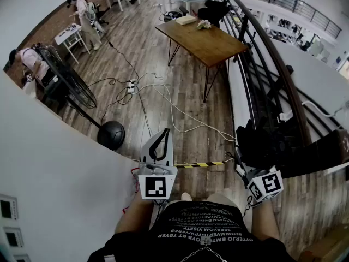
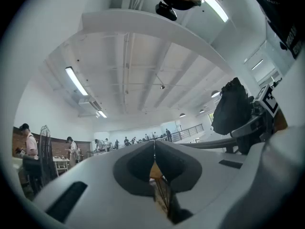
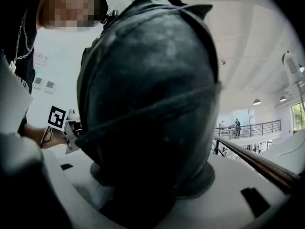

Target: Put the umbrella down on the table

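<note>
Left gripper (image 2: 153, 147): held low in front of the person, fingers closed on each other, nothing between them.
Right gripper (image 3: 155, 178): fingers clamped round the folded black umbrella (image 1: 260, 140).
Umbrella's place: in the air in the right gripper's hold, at the person's right, well apart from the table (image 1: 218, 45).
Floor (image 1: 185, 135): wood planks; a yellow-and-black tape strip (image 1: 202, 164) just ahead of the grippers, white cables (image 1: 163, 100) trailing beyond.
Fan (image 1: 70, 83): standing at left on a round black base.
Table top: brown wood on thin dark legs, farther up the room, small items at its far end.
Railing (image 1: 272, 53): dark handrail running along the right.
</note>
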Motion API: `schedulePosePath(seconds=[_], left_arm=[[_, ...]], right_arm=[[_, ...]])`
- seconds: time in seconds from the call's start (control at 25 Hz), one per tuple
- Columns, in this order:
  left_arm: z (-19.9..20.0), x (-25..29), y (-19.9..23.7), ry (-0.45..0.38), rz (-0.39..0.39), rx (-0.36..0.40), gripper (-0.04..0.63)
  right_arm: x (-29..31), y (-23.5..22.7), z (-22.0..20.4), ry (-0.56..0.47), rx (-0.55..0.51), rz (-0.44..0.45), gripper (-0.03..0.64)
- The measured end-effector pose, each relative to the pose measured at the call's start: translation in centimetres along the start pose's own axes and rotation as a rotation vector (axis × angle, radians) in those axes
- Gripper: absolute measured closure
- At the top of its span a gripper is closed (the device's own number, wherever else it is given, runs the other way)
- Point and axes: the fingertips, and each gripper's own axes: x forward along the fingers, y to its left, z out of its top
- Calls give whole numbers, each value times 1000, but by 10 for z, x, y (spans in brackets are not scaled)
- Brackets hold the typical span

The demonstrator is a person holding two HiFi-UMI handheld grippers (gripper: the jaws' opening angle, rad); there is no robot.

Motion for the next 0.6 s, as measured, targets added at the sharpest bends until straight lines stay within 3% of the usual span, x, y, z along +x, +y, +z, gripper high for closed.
schedulePosePath(seconds=[0.4, 0.6], left_arm=[[-9, -13, 8, 35, -24, 24, 565], [-23, -12, 10, 47, -28, -6, 565]], right_arm=[[2, 17, 3, 27, -23, -23, 341], [-1, 14, 2, 37, -9, -25, 339]])
